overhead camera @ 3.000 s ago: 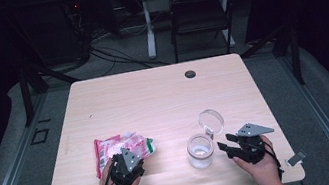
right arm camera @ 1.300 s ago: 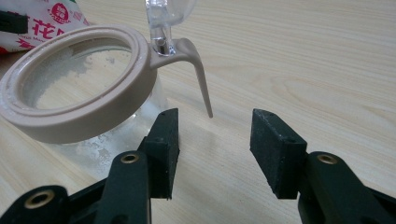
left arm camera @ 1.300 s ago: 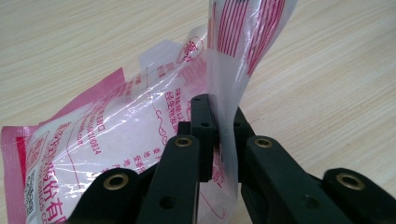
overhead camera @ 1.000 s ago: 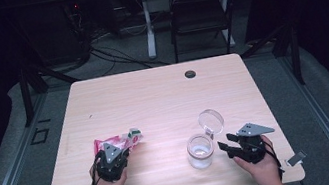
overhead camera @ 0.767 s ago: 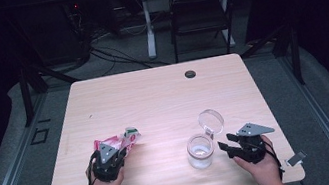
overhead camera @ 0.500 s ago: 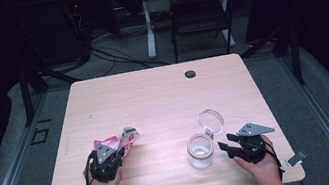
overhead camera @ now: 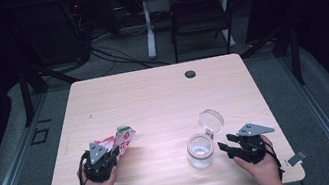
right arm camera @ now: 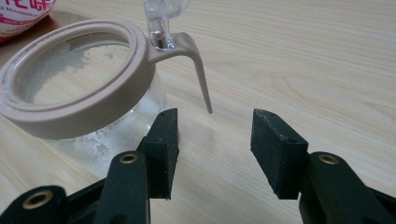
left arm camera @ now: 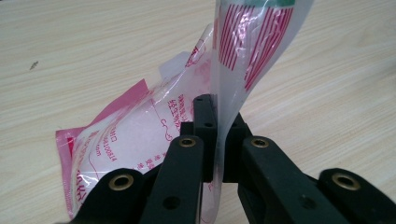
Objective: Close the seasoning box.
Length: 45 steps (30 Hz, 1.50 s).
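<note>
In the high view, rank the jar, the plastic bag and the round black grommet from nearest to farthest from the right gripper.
From the right gripper:
1. Jar, just to its left.
2. Plastic bag, across the table, in the left gripper.
3. Grommet, near the table's far edge.

L gripper (overhead camera: 112, 155) & R gripper (overhead camera: 226, 145): black bodies, matte black jaws w/ brass-ringed rivet holes, blocky pads; grey three-cornered top plates; black cables trailing. Forearms bare, no sleeves.

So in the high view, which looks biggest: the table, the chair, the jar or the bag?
1. Table
2. Chair, though it stands farther back, so it may look smaller than it is
3. Bag and jar: they look about alike, so I can't rank them
</note>
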Each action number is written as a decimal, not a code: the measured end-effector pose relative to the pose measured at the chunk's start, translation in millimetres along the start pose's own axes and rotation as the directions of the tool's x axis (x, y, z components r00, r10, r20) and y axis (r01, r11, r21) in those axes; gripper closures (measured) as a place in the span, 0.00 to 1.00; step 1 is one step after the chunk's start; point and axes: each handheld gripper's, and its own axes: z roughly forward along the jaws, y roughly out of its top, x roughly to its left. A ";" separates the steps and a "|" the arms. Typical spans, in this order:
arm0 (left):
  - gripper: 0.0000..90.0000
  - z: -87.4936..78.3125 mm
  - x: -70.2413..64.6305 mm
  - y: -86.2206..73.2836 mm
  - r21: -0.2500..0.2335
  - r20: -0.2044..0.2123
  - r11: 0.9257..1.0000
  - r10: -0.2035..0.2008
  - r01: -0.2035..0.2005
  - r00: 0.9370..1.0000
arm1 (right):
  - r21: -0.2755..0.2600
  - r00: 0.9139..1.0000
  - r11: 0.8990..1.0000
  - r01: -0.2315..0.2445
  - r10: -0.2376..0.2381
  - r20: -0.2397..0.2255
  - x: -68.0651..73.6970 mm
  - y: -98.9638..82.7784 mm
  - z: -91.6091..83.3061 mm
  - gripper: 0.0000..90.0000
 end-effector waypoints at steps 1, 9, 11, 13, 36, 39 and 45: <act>0.99 -1.0 0.8 0.2 -0.004 0.000 1.000 -0.002 0.002 1.000 | 0.000 1.000 1.000 0.000 0.000 0.001 -0.1 0.0 -0.1 0.57; 0.99 -12.3 8.6 2.9 -0.033 -0.007 0.999 -0.027 0.027 1.000 | 0.000 1.000 1.000 0.001 -0.001 0.002 -0.1 0.0 0.0 0.57; 0.99 -14.9 10.5 3.7 -0.044 -0.007 0.998 -0.037 0.037 0.999 | -0.001 1.000 1.000 0.003 -0.003 0.003 -0.2 0.0 0.0 0.57; 0.99 -16.2 11.6 4.4 -0.049 -0.008 0.998 -0.037 0.037 0.999 | -0.001 1.000 1.000 0.002 -0.002 0.003 -0.3 0.1 -0.1 0.57; 0.99 -36.8 33.8 16.9 -0.097 -0.057 0.994 -0.066 0.060 0.996 | 0.002 1.000 1.000 0.003 -0.003 0.006 -0.8 0.0 0.2 0.57; 0.99 -37.7 35.6 17.4 -0.100 -0.061 0.993 -0.075 0.069 0.995 | 0.002 1.000 1.000 0.002 -0.002 0.008 -1.0 0.0 0.0 0.57; 0.99 -39.0 37.5 20.3 -0.089 -0.069 0.995 -0.059 0.052 0.996 | 0.000 1.000 1.000 -0.005 0.005 0.010 -1.6 0.0 -0.6 0.57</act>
